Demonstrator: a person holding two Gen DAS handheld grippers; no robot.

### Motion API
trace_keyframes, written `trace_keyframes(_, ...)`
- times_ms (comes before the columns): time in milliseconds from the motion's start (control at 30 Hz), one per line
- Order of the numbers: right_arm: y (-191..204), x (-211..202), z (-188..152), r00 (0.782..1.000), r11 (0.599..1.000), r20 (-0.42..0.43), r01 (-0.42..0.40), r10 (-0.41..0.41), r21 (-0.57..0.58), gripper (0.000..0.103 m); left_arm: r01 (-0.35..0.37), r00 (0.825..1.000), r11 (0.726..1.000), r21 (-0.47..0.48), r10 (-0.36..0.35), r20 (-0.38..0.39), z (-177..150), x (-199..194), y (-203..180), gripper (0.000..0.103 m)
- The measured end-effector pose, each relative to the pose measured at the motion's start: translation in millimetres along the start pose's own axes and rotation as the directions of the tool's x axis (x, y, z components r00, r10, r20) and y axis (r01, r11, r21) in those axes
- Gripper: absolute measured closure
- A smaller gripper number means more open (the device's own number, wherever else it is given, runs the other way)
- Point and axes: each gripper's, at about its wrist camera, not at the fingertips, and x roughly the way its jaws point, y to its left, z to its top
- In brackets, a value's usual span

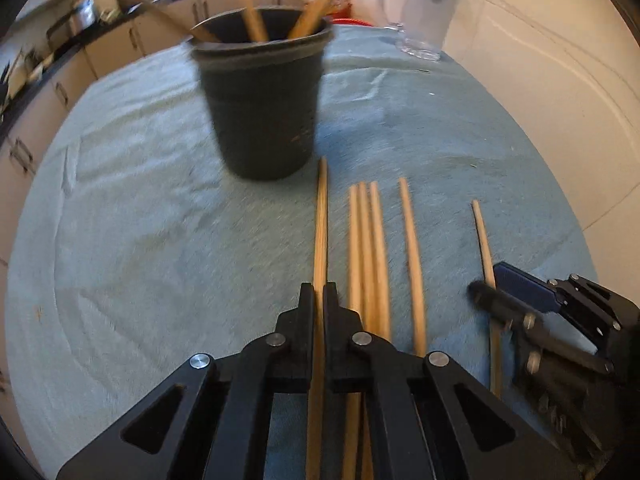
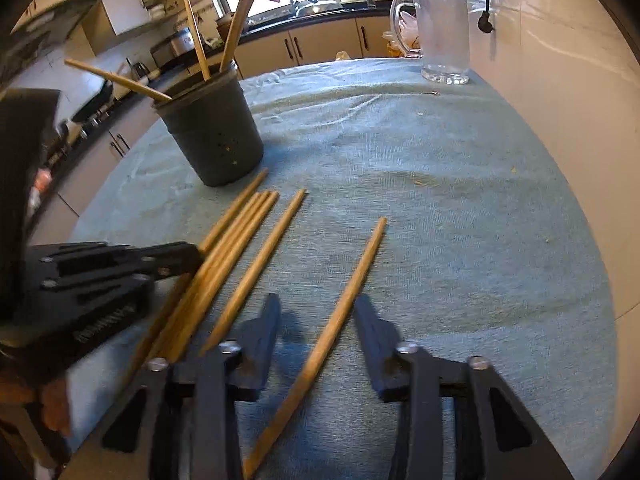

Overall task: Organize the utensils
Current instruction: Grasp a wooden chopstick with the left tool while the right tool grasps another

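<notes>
Several wooden chopsticks lie side by side on a pale green towel (image 1: 140,208). My left gripper (image 1: 319,294) is shut on the leftmost chopstick (image 1: 321,216), which points at a dark utensil pot (image 1: 262,100) holding several chopsticks. My right gripper (image 2: 316,308) is open, its jaws on either side of the rightmost chopstick (image 2: 344,312) lying on the towel (image 2: 440,208). The right gripper (image 1: 520,304) shows at the left wrist view's right edge. The left gripper (image 2: 192,254) shows at the right wrist view's left, by the pot (image 2: 216,136).
A clear glass mug (image 2: 442,36) stands at the far right of the table, also seen in the left wrist view (image 1: 424,12). A pale wall (image 2: 572,100) runs along the right. Kitchen cabinets and a counter (image 2: 320,40) lie beyond the table's far edge.
</notes>
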Motion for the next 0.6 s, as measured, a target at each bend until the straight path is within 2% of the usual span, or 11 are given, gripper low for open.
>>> trace_keyframes(33, -1, 1, 2, 1.0, 1.0, -0.004, 0.013, -0.013, -0.009, 0.088, 0.012, 1.0, 1.0, -0.019, -0.012, -0.006, -4, -2, 6, 0.099)
trace_keyframes(67, -2, 2, 2, 0.999, 0.999, -0.011, 0.033, -0.033, -0.02, 0.089, 0.022, 1.0, 0.999, -0.039, -0.022, -0.012, -9, -4, 12, 0.099)
trace_keyframes(133, -6, 1, 3, 1.0, 1.0, -0.023, 0.021, -0.021, -0.014, 0.094, 0.046, 0.998, 0.994, -0.097, -0.049, -0.028, -21, -12, 29, 0.099)
trace_keyframes(233, -12, -2, 1, 0.999, 1.0, -0.042, 0.022, -0.023, -0.014, 0.095, 0.063, 0.997, 0.988, -0.144, -0.069, -0.038, -38, -23, 47, 0.099)
trace_keyframes(433, -21, -10, -6, 0.996, 1.0, -0.086, 0.009, -0.012, -0.029, 0.094, 0.098, 0.993, 0.986, -0.132, -0.106, -0.055, -54, -37, 56, 0.095)
trace_keyframes(533, -21, -11, -5, 0.995, 1.0, -0.104, 0.003, -0.006, -0.028, 0.093, 0.093, 0.995, 0.987, -0.132, -0.098, -0.032, -46, -39, 56, 0.083)
trace_keyframes(600, -21, -9, -1, 0.993, 1.0, -0.122, -0.002, -0.001, -0.022, 0.09, 0.096, 0.995, 0.986, -0.133, -0.1, -0.023, -38, -38, 55, 0.066)
